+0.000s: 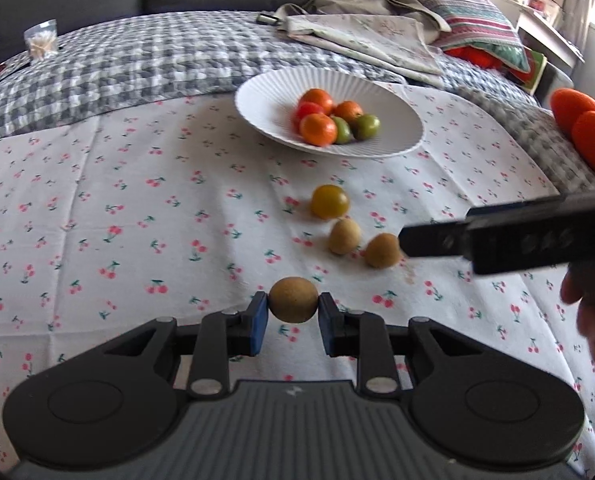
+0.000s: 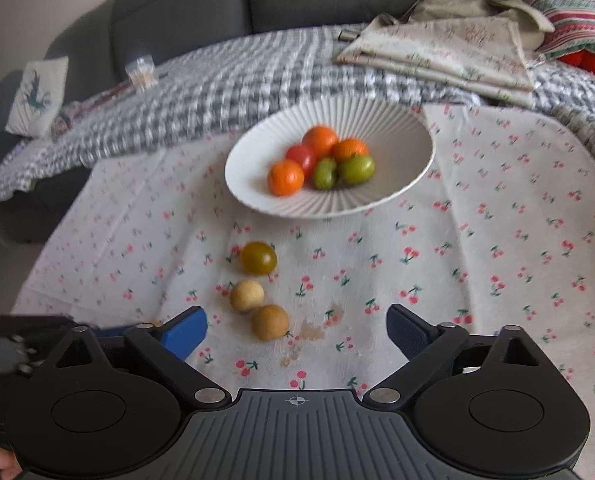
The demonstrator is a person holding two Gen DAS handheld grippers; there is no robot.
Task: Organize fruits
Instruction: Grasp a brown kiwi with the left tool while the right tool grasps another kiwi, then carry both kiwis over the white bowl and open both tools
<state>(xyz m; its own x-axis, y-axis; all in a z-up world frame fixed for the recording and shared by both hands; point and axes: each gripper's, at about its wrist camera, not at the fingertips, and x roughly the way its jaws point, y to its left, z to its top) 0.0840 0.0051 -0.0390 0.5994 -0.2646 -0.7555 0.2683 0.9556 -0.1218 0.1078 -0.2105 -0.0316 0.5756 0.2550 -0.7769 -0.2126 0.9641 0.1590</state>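
My left gripper (image 1: 293, 304) is shut on a small round brown fruit (image 1: 293, 299), held just above the cherry-print cloth (image 1: 137, 220). Ahead lie two more brown fruits (image 1: 344, 236) (image 1: 382, 250) and a yellow-green tomato (image 1: 330, 201). A white ribbed bowl (image 1: 265, 92) behind them holds orange, red and green fruits (image 1: 318, 129). My right gripper (image 2: 297, 332) is open and empty, low over the cloth, with the two brown fruits (image 2: 246, 296) (image 2: 270, 322) and the tomato (image 2: 258, 257) just ahead toward its left finger. The bowl (image 2: 401, 128) shows beyond.
A grey checked blanket (image 1: 137, 60) covers the sofa behind the cloth. Folded fabrics and a striped cushion (image 1: 473, 16) lie at the back right. A clear plastic cup (image 1: 41, 40) stands at the back left. The right gripper's arm (image 1: 517, 236) crosses the left wrist view.
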